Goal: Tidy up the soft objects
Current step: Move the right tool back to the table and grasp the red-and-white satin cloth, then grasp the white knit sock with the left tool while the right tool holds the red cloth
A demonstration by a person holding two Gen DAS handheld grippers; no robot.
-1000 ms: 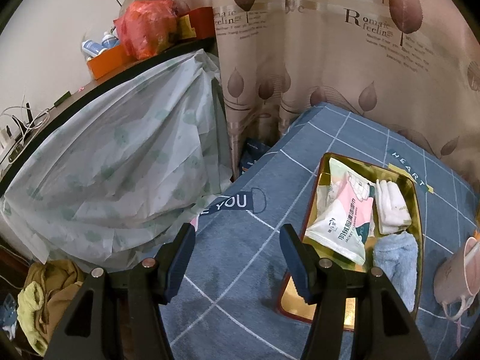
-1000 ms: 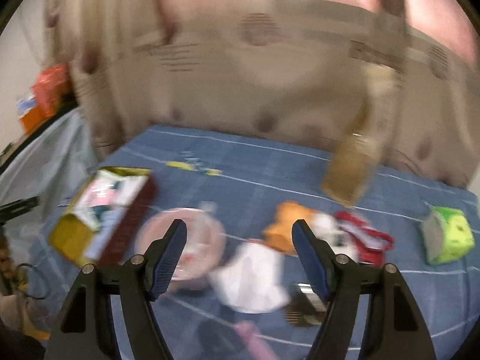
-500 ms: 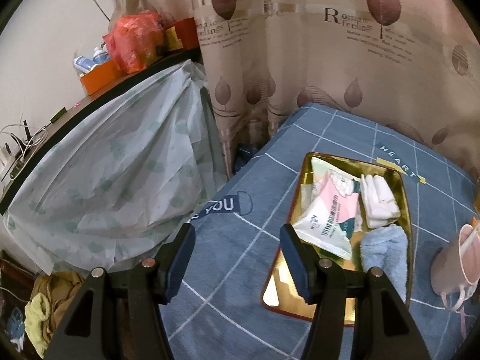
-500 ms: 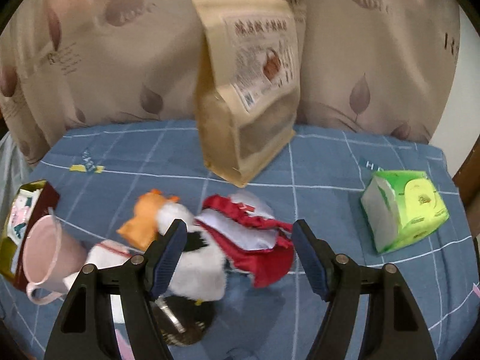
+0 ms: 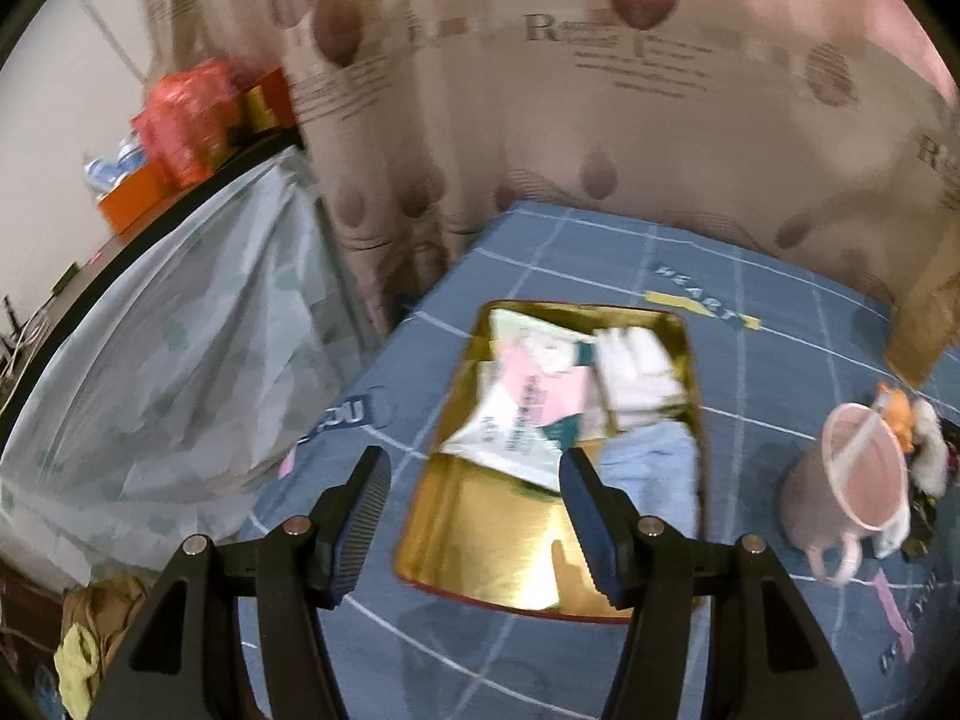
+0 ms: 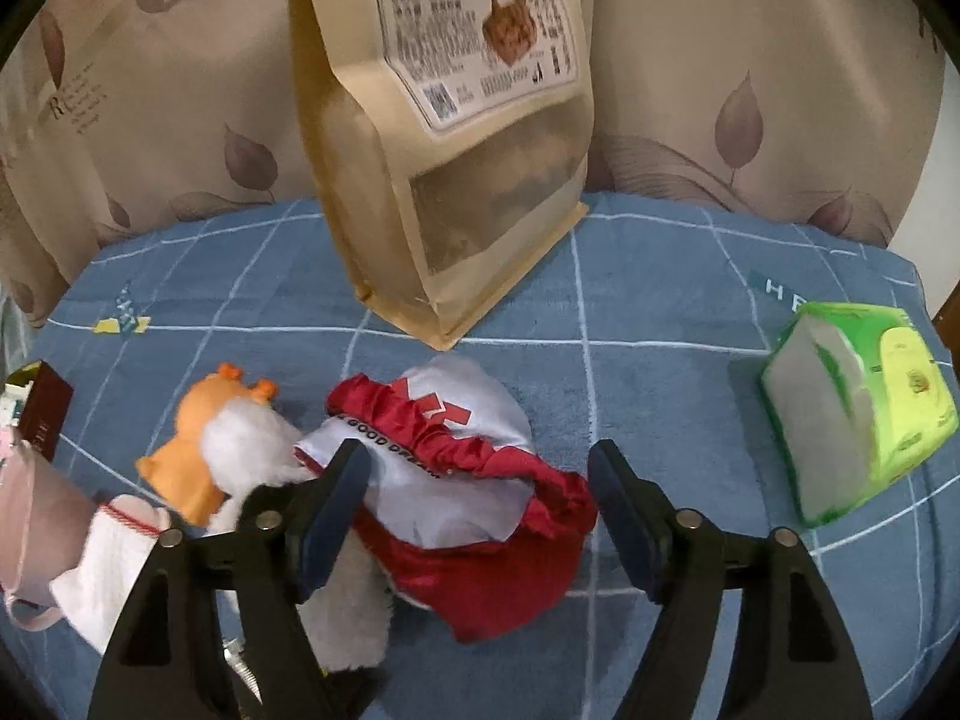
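In the left wrist view a gold tray (image 5: pixel 480 546) lies on the blue cloth. It holds a pink and white wipes pack (image 5: pixel 528 414), white folded cloth (image 5: pixel 636 372) and a light blue towel (image 5: pixel 654 480). My left gripper (image 5: pixel 474 510) is open and empty above the tray's near end. In the right wrist view my right gripper (image 6: pixel 480 498) is open, its fingers either side of a red and white fabric piece (image 6: pixel 462 468). An orange and white plush toy (image 6: pixel 216 450) lies to its left.
A tall kraft paper bag (image 6: pixel 444 144) stands behind the fabric. A green tissue pack (image 6: pixel 864 408) lies at the right. A pink mug (image 5: pixel 852 486) stands right of the tray. A plastic-covered piece of furniture (image 5: pixel 168 348) stands left of the cloth's edge. A curtain hangs behind.
The left gripper has swung right, so the tray is now centred between its fingers. The right gripper has moved closer and lower over the red and white fabric.
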